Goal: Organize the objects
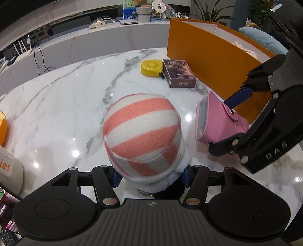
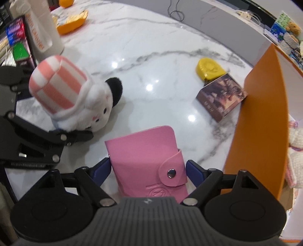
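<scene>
My left gripper (image 1: 150,177) is shut on a white plush toy with a pink-and-white striped hat (image 1: 142,132), held just above the marble table (image 1: 56,106). The same toy shows in the right wrist view (image 2: 75,94), with a black ear. My right gripper (image 2: 147,168) is shut on a pink snap-button card wallet (image 2: 147,157); the wallet also shows in the left wrist view (image 1: 217,121), held close to the orange box (image 1: 214,68). A yellow tape measure (image 1: 151,67) and a dark picture box (image 1: 179,73) lie on the table beside the orange box.
The orange box wall (image 2: 265,113) stands at the right, with a knitted toy (image 2: 295,151) inside. A white cylinder with orange lettering (image 2: 43,28) and an orange dish (image 2: 73,21) stand at the far left. A counter with clutter (image 1: 144,13) runs behind.
</scene>
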### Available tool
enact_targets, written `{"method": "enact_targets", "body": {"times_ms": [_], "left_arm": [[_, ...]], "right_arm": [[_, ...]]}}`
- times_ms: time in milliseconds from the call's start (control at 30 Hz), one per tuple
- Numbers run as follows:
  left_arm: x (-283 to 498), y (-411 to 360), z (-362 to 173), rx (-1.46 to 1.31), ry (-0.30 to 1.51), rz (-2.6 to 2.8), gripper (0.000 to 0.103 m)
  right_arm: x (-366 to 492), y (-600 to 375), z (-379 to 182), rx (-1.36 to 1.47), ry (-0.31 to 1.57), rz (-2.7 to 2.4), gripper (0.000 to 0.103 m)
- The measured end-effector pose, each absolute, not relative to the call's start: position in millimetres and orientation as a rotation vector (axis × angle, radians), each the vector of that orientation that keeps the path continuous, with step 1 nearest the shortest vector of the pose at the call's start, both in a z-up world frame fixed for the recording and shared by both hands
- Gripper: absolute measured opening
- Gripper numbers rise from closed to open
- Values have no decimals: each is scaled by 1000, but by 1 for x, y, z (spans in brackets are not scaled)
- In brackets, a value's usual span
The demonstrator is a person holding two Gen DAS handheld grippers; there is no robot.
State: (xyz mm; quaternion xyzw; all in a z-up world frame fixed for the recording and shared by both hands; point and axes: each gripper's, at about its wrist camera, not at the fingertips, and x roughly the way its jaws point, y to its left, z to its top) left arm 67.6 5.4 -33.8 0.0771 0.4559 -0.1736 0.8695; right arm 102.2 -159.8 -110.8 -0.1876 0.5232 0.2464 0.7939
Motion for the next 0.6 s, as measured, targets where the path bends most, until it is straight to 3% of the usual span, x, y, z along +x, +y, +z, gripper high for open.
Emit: {"method": "enact_targets", "body": {"times_ms": [600], "left_arm": [[69,1,-23,171,937,-349,67]], "right_arm": [[122,-177,-60,-258,1005,487,84]]}}
